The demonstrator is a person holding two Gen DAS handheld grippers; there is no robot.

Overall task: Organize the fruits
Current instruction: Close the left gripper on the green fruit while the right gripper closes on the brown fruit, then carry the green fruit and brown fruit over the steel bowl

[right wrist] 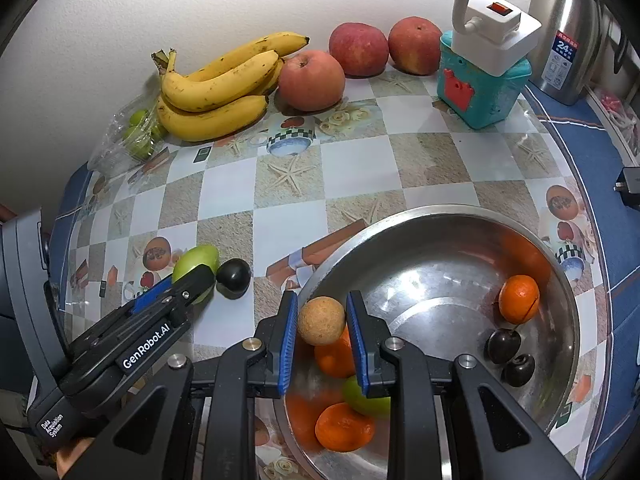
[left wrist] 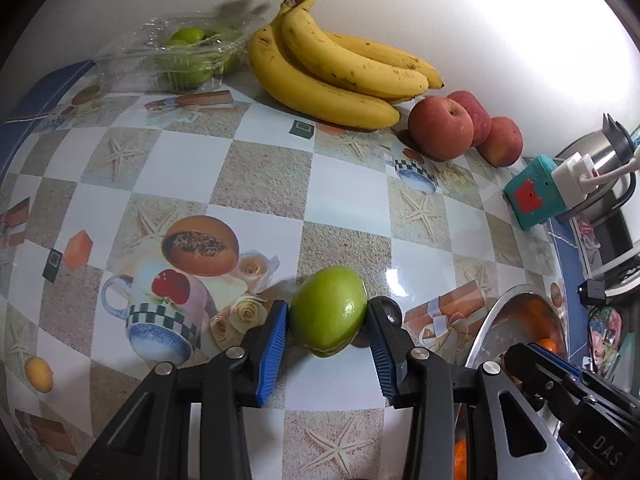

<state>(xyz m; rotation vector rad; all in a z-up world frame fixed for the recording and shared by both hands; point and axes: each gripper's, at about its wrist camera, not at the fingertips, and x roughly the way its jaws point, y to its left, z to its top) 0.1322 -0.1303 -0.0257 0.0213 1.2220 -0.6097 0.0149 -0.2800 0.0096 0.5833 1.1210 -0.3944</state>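
My left gripper (left wrist: pixel 327 316) is shut on a green fruit (left wrist: pixel 328 310) that rests on the patterned tablecloth; it also shows in the right wrist view (right wrist: pixel 196 264). A dark plum (right wrist: pixel 233 277) lies right beside it, touching. My right gripper (right wrist: pixel 322 322) is shut on a small tan round fruit (right wrist: pixel 321 321), held over the near rim of a steel bowl (right wrist: pixel 460 216). In the bowl lie oranges (right wrist: pixel 518 298), a green fruit (right wrist: pixel 362 400) and two dark cherries (right wrist: pixel 504 346).
Bananas (left wrist: pixel 332 68) and three red apples (left wrist: pixel 440 128) lie along the back wall. A clear plastic box of green fruits (left wrist: pixel 188 52) stands at the back left. A teal box with a white plug (right wrist: pixel 480 88) and a steel kettle (right wrist: pixel 568 40) stand at the back right.
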